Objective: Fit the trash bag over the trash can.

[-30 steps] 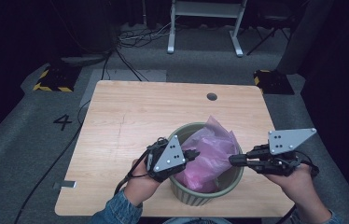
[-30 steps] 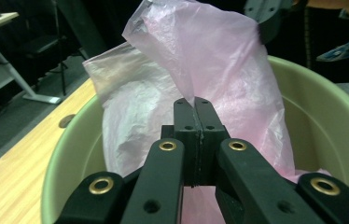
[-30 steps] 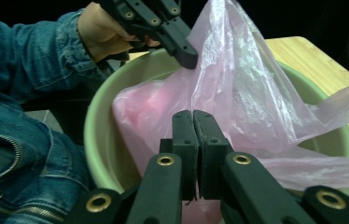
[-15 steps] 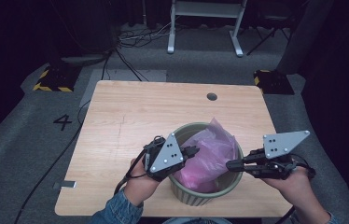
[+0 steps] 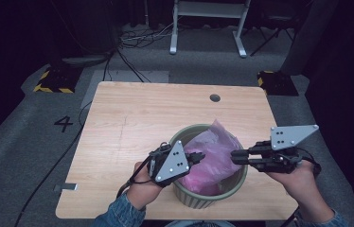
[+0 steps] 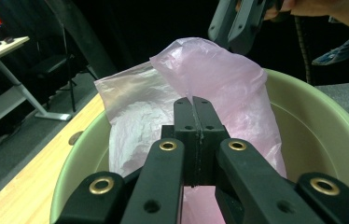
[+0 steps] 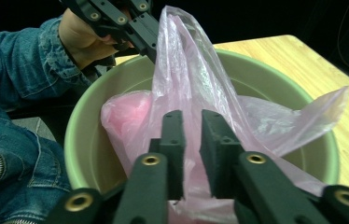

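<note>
Fingers (image 7: 219, 126) (right gripper (image 7: 192, 122) view) gape, pink bag (image 7: 196, 79) between.

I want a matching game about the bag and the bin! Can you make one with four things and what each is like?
Things:
1. bag
2. bin
3. left gripper
4. right gripper

States:
A. green, stands on the table
B. jaws a little apart, just been opening, bag film between them
C. pink, sticks up out of the bin
D. jaws pressed together at the bag

Pairs: 1-C, 2-A, 3-D, 4-B
</note>
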